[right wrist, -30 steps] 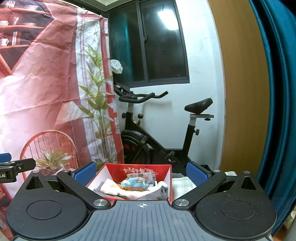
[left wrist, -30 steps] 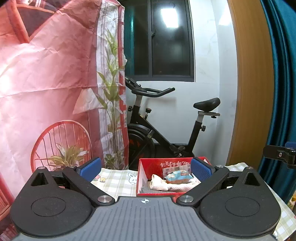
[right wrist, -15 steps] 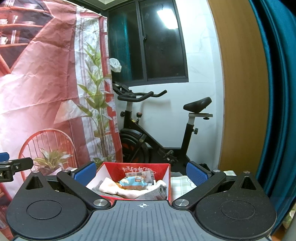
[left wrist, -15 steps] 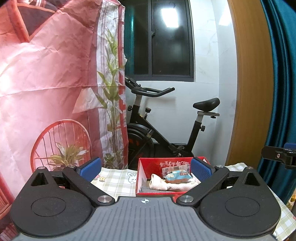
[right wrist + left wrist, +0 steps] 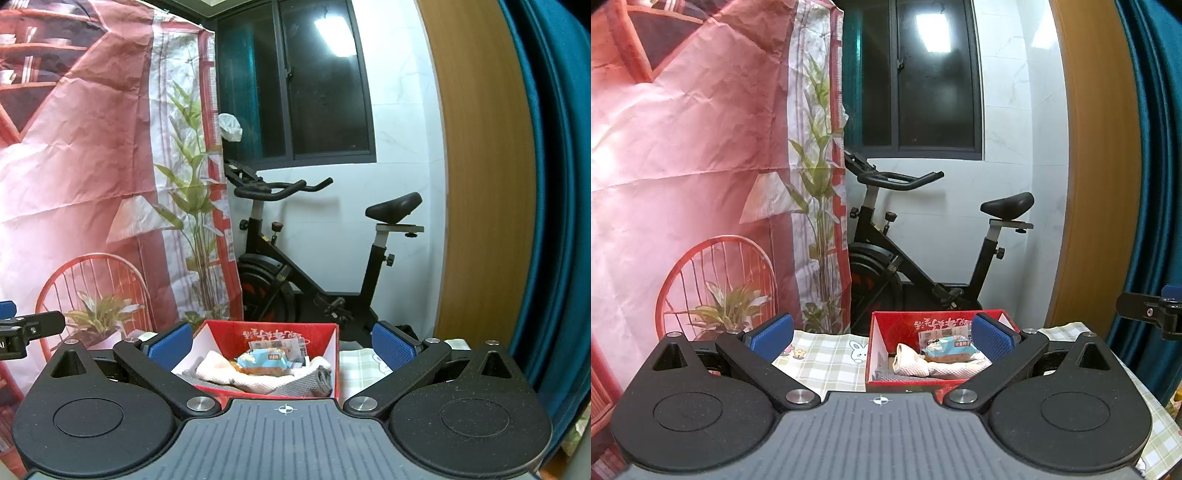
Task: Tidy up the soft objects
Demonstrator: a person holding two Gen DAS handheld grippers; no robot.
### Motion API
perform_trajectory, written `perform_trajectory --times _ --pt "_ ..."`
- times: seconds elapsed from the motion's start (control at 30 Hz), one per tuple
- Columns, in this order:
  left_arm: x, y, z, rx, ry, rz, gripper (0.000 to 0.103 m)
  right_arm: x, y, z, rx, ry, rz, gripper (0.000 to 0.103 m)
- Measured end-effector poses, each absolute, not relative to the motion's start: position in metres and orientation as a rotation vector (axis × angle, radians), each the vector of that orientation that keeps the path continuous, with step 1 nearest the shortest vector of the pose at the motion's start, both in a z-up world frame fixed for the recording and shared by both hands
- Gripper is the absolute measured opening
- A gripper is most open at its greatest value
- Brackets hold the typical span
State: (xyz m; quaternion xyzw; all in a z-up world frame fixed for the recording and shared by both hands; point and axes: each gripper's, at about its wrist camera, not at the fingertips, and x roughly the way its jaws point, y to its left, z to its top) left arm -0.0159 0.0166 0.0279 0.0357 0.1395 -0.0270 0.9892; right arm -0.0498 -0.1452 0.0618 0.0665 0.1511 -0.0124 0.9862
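Left wrist view: left tongs (image 5: 881, 338) and right tongs (image 5: 282, 341) both spread, empty, above red box (image 5: 886, 325) holding cloths (image 5: 912, 363) on worktop (image 5: 827, 360).

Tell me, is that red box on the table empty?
No: in the right claw's view the red box holds a white cloth, a grey cloth and a blue snack packet.

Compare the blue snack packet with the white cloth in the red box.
The blue snack packet is small, printed and glossy; the white cloth is larger, plain and crumpled. The packet sits on top; the cloth lies beneath it, spread across the box. Both rest inside the red box, untouched by either gripper.
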Motion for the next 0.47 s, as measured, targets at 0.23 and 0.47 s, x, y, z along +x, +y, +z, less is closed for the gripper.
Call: perform_trajectory --times 0.23,0.47 --pt "-0.0162 0.016 0.0271 0.073 0.278 -0.055 0.103 -0.0497 -0.1472 0.0565 0.135 0.31 -0.028 0.103" --pt "-0.0144 0.0188 0.0257 0.062 0.277 -0.057 0.103 -0.0501 -0.1468 0.0544 0.134 0.312 -0.028 0.103"
